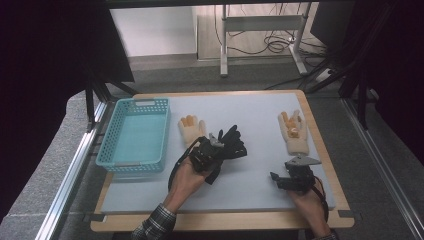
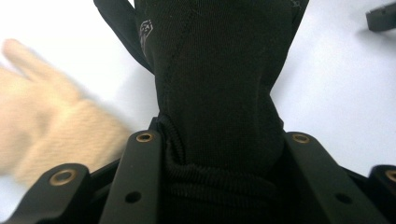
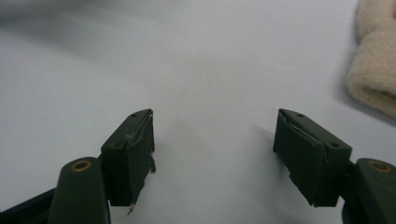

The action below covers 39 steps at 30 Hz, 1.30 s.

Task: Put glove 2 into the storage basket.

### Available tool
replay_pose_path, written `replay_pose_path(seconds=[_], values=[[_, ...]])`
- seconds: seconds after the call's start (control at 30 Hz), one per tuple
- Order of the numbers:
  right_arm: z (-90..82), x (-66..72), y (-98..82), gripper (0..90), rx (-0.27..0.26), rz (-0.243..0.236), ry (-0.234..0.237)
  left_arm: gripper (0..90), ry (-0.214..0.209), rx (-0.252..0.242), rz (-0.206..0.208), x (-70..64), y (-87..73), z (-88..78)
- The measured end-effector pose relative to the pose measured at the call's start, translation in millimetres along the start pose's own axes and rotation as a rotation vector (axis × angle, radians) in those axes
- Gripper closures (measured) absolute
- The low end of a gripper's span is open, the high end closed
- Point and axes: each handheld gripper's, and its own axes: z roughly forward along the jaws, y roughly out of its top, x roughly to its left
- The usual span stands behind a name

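Note:
My left gripper [image 1: 212,148] is shut on the cuff of a black glove [image 1: 233,143], whose fingers point away toward the table's middle. In the left gripper view the black glove [image 2: 219,84] is pinched at the ribbed cuff between both jaws of the left gripper [image 2: 219,142]. A cream glove [image 1: 192,129] lies just left of it, blurred in the left gripper view [image 2: 51,126]. A second cream glove [image 1: 293,132] lies at the right. Below it my right gripper [image 1: 280,181] stands open over bare table [image 3: 215,144], with that glove's cuff [image 3: 373,60] at the upper right.
A light blue plastic basket [image 1: 142,102] stands at the table's left, with nothing in it. The pale table top [image 1: 250,190] has wooden edges. Black curtains and a desk frame with cables stand beyond the far edge.

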Motion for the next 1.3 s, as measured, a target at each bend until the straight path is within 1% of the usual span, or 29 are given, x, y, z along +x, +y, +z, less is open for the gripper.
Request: replay_pose_path(seconds=[0.07,0.23,0.3,0.43,0.7,0.93,0.97,1.07,1.2,1.3], values=[[0.1,-0.1,0.0,28.3,-0.002,-0.001,-0.001,63.8,0.016,-0.005,0.006,3.6,1.9,-5.5],[0.0,0.3,0.0,28.1,0.001,0.003,0.000,63.7,0.046,-0.013,-0.010,14.3,7.0,-18.8],[0.0,0.3,0.0,28.1,0.001,0.003,0.000,63.7,0.053,-0.017,-0.021,20.2,8.8,-23.5],[0.0,0.3,0.0,28.0,0.001,0.003,0.000,63.6,0.065,-0.030,-0.062,33.3,11.0,-31.7],[0.0,0.3,0.0,27.6,0.001,0.003,0.001,63.5,0.106,-0.035,-0.104,58.5,11.6,-45.4],[0.0,0.2,0.0,27.4,0.001,0.001,0.001,63.5,0.142,-0.044,-0.156,80.9,6.0,-56.0],[0.0,0.2,0.0,27.4,0.001,0.000,0.001,63.4,0.150,-0.043,-0.158,84.3,4.8,-57.4],[0.0,0.2,0.0,27.4,0.001,0.000,0.001,63.3,0.173,-0.043,-0.178,94.1,0.4,-61.5],[0.1,0.2,0.0,27.3,0.001,0.000,0.001,63.2,0.189,-0.048,-0.218,109.0,-7.4,-68.3],[0.1,0.2,0.0,27.3,0.001,0.000,0.001,63.1,0.204,-0.050,-0.241,118.2,-12.8,-72.2]])
